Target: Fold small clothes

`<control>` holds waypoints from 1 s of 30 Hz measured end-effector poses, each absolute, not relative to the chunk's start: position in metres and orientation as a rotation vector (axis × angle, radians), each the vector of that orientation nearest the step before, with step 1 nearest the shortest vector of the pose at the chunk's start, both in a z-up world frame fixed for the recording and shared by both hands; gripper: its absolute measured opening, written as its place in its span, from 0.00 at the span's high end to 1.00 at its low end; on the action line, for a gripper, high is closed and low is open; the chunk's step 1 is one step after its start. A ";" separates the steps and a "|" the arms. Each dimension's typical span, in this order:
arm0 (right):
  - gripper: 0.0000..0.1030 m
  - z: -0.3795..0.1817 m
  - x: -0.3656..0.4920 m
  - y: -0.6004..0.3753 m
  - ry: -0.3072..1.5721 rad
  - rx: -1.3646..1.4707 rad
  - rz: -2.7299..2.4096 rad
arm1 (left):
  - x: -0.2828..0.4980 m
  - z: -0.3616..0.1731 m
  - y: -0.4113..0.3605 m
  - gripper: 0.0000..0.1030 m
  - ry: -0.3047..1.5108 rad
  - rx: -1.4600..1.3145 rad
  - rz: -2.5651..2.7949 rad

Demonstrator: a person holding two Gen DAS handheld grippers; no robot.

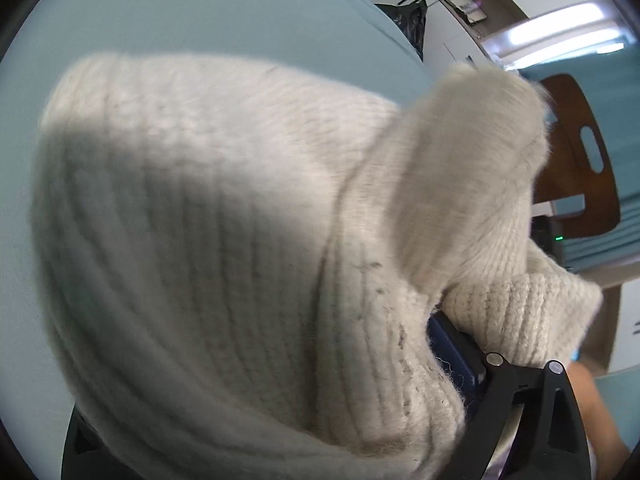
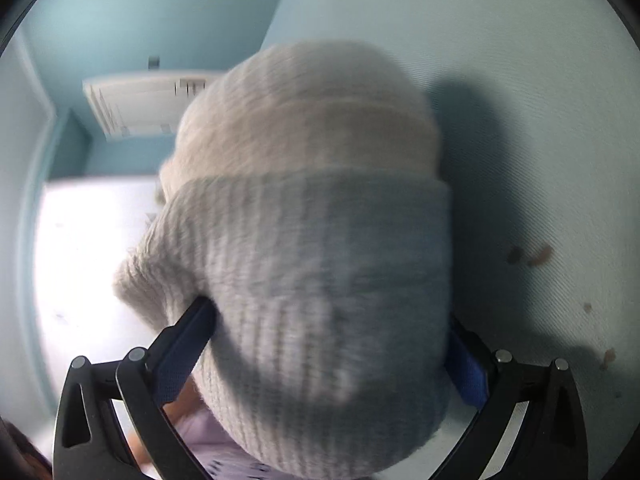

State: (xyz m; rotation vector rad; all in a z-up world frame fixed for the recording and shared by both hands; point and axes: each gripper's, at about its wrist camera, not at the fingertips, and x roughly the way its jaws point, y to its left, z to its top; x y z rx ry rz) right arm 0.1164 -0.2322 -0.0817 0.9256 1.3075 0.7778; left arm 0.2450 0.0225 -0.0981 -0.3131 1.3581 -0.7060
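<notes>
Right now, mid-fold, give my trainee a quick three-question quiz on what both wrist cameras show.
1. True or false: the cream knit garment lies flat and untouched on the blue table.
2. Which is visible behind the garment in the left view: (a) a wooden chair, (b) a red bucket, (c) a ladder?
3. What marks the table near the right tool?

Key: 1 false; 2 a; 3 small brown stains.

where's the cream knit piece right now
The cream knit piece is off the pale blue table, draped over both grippers: it fills the left wrist view and bunches between the right gripper fingers in the right wrist view.
</notes>
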 end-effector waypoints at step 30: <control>0.01 0.054 0.211 -0.264 1.223 0.643 0.404 | 0.274 0.026 0.043 0.00 1.075 0.134 -0.114</control>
